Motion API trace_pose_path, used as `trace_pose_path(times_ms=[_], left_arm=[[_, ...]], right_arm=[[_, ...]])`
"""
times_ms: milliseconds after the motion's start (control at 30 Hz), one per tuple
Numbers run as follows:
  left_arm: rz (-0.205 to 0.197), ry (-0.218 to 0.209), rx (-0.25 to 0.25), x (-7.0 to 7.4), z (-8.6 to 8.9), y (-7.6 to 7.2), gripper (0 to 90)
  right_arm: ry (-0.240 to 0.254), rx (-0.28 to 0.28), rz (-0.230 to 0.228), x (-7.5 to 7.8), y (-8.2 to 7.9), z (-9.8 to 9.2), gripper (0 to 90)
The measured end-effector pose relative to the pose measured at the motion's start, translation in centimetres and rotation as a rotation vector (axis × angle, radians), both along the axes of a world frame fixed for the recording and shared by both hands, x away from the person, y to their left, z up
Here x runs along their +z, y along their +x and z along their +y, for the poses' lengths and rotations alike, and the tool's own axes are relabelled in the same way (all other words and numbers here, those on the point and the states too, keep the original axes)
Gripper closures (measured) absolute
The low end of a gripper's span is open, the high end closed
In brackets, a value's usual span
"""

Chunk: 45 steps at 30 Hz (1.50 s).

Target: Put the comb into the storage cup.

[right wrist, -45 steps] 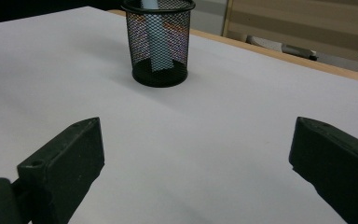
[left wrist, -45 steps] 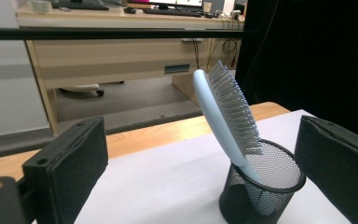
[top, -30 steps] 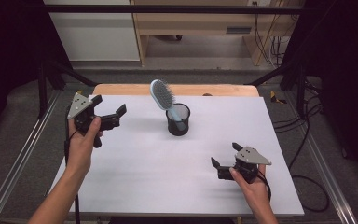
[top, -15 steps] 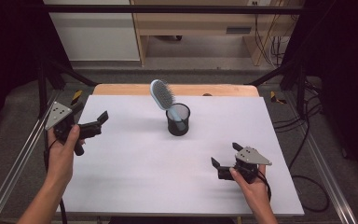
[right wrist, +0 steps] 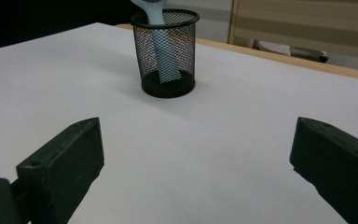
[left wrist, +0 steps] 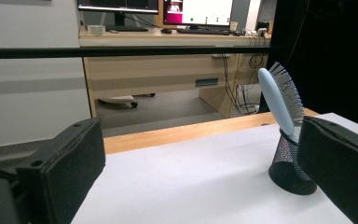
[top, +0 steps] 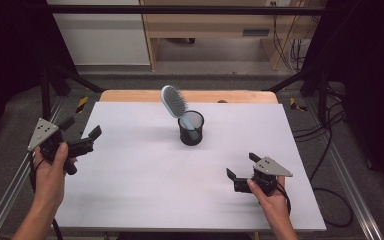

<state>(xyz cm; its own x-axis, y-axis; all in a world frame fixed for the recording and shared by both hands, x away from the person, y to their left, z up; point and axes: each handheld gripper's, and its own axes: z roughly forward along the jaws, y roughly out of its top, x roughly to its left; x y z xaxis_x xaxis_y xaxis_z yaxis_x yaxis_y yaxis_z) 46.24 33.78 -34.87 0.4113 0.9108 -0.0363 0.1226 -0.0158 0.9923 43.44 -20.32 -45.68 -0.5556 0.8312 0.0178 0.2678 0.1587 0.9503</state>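
Note:
A light blue hairbrush [top: 174,101] stands handle-down in a black mesh cup [top: 191,128] near the table's middle back, bristle head leaning left. In the left gripper view the hairbrush [left wrist: 280,100] rises from the cup [left wrist: 288,169] at the right. The right gripper view shows the cup [right wrist: 167,52] ahead with the brush handle [right wrist: 164,51] inside. My left gripper [top: 81,130] hovers open over the table's left edge. My right gripper [top: 241,166] is open near the front right, low over the white table [top: 140,175]. Both hold nothing.
A wooden strip [top: 130,96] runs along the table's far edge. Metal frame rails [top: 7,200] flank both sides, with cables [top: 325,150] on the floor at right. Beyond the table stands a wooden desk [left wrist: 168,70] with monitors.
My left gripper has drawn back leftward and toward the person, from near the table's back left to its left edge. The right gripper has stayed put.

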Motion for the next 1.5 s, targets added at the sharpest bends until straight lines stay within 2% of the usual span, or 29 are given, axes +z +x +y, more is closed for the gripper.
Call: trace_pose_path(times_ms=[100, 200, 267, 333, 467, 667, 933, 1033, 1233, 1500], left_arm=[[-0.004, -0.016, 0.007, -0.2, 0.6, -0.5, 1.3], [-0.005, -0.051, 0.003, -0.4, 1.1, -1.0, 1.3], [-0.010, -0.059, 0.005, -0.5, 1.5, -1.4, 1.3], [-0.012, -0.059, 0.004, -0.7, 1.9, -1.7, 1.2], [-0.029, -0.022, -0.001, -1.4, 2.5, -2.4, 1.0], [-0.046, -0.009, -0.007, -2.3, 3.0, -3.0, 1.1], [-0.046, -0.008, -0.016, -3.5, 3.1, -3.6, 1.2], [-0.044, -0.019, -0.024, -3.9, 3.0, -3.7, 1.2], [-0.056, -0.003, -0.029, -4.7, 2.9, -3.9, 1.3], [-0.042, 0.005, -0.026, -5.8, 2.6, -4.0, 1.5]], right_arm=[[-0.002, 0.001, -0.015, 0.2, -0.1, 0.0, 3.3], [0.007, 0.002, -0.035, 0.7, -0.2, 0.1, 3.3], [-0.027, 0.020, -0.068, 1.2, -0.1, 0.1, 3.3], [-0.025, 0.024, -0.090, 1.7, 0.0, -0.2, 3.2], [-0.018, 0.037, -0.115, 2.3, -0.1, -1.2, 3.1], [-0.002, 0.026, -0.112, 2.5, -0.5, -2.8, 2.9], [0.011, -0.005, -0.122, 2.6, -1.2, -4.6, 2.9], [0.004, -0.013, -0.132, 2.4, -1.4, -5.2, 2.9], [-0.001, -0.028, -0.142, 2.1, -1.7, -6.1, 2.9], [-0.002, -0.035, -0.141, 1.5, -2.1, -7.0, 2.9]])
